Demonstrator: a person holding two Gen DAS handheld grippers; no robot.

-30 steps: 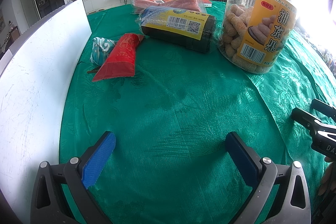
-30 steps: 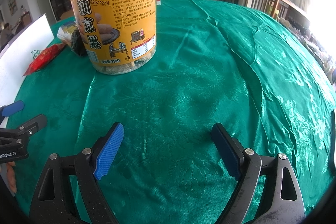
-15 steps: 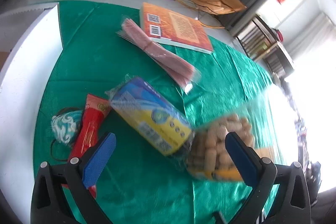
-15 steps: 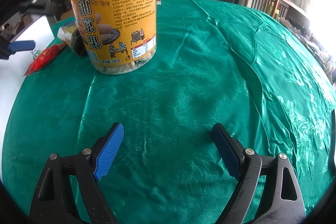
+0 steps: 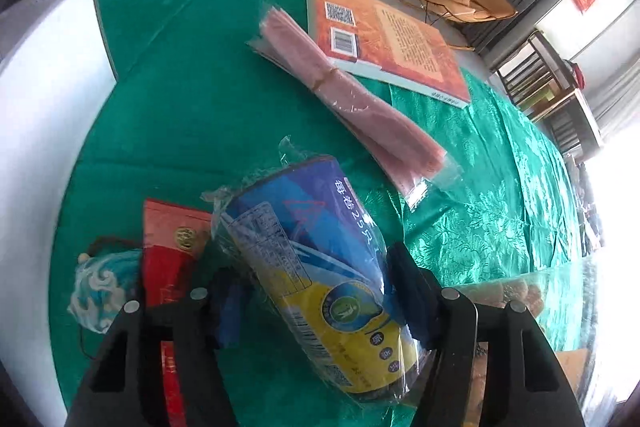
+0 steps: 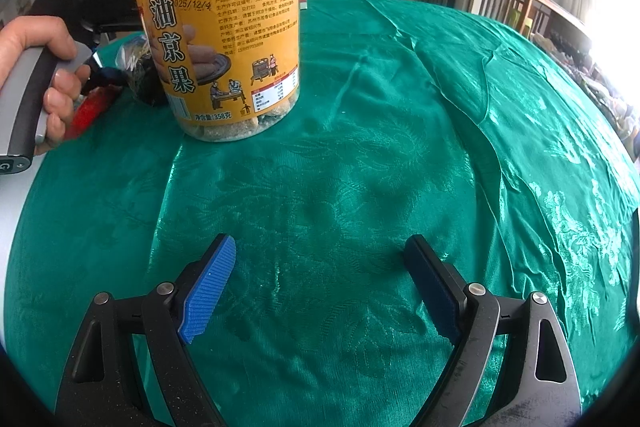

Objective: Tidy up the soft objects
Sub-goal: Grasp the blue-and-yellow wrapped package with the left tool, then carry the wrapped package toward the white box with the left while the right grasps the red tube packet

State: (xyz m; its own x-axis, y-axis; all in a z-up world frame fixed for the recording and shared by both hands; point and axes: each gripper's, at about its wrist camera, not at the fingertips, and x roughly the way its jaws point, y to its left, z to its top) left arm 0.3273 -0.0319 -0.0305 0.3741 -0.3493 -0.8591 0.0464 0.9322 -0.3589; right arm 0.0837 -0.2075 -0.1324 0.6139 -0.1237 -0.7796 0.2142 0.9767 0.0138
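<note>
A roll of bags (image 5: pixel 312 267) in a blue and yellow wrapper lies between the fingers of my left gripper (image 5: pixel 316 299). The jaws are closing and both pads touch the roll's sides. Left of it lie a red packet (image 5: pixel 172 259) and a small teal patterned pouch (image 5: pixel 104 287). Farther off is a long pink packet in clear film (image 5: pixel 360 111). My right gripper (image 6: pixel 320 283) stands open over bare green cloth (image 6: pixel 400 147), with nothing between its fingers. In the right wrist view a hand (image 6: pixel 36 67) holds the left gripper's handle beside the jar.
A tall clear snack jar (image 6: pixel 224 27) with an orange label stands just right of the roll. An orange book (image 5: pixel 392 39) lies at the far side of the table, partly under the pink packet. A white board (image 5: pixel 44 99) borders the left edge.
My left gripper has swung forward over the roll of bags and rolled, and its wide jaws have narrowed onto the roll. The right gripper has not moved.
</note>
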